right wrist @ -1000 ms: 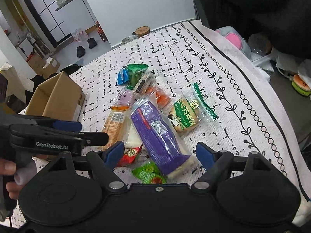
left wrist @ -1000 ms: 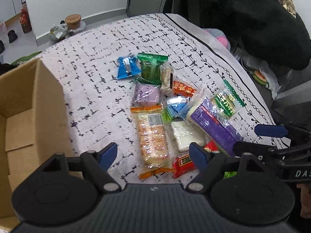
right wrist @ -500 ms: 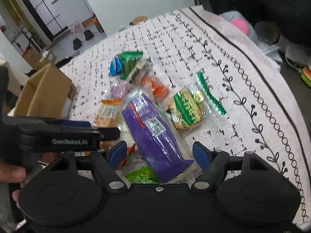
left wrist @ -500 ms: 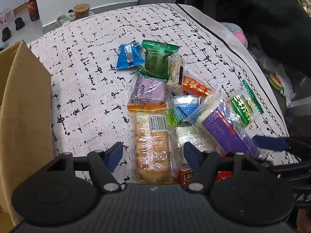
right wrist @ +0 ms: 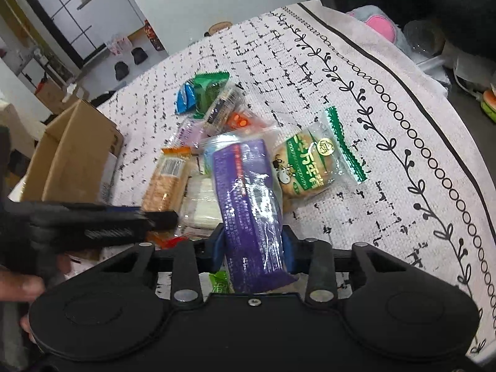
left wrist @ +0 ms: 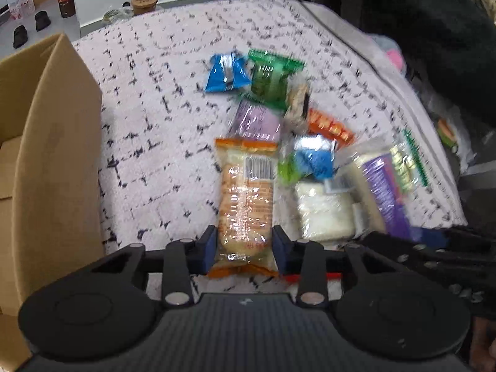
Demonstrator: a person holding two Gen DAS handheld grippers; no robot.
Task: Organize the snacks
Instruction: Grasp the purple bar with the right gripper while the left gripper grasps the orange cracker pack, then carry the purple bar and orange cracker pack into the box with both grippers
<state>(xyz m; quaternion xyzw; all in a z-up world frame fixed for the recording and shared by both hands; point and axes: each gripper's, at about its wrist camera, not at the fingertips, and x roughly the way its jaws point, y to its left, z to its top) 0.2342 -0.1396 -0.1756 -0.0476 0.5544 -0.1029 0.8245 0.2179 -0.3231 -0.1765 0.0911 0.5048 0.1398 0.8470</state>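
Observation:
Several snack packets lie in a heap on a white patterned cloth point(left wrist: 148, 130). My left gripper point(left wrist: 244, 246) points down at a long cracker packet with orange ends point(left wrist: 246, 198). Its jaws are closing, and both blue pads touch the packet's sides near its lower end. My right gripper point(right wrist: 252, 245) is closing too, its pads pressed on the sides of a long purple packet point(right wrist: 248, 204). The left gripper point(right wrist: 161, 217) also shows from the side in the right wrist view, over the cracker packet point(right wrist: 166, 186).
An open cardboard box point(left wrist: 46, 155) stands at the left edge of the cloth. A round bun in a green wrapper point(right wrist: 310, 164), a white packet point(left wrist: 322, 210), and blue point(left wrist: 226, 73) and green point(left wrist: 269, 77) packets lie close by. A hand point(right wrist: 18, 285) holds the left gripper.
Both grippers' jaws have narrowed from wide apart onto their packets. The left gripper has sunk closer over the cracker packet.

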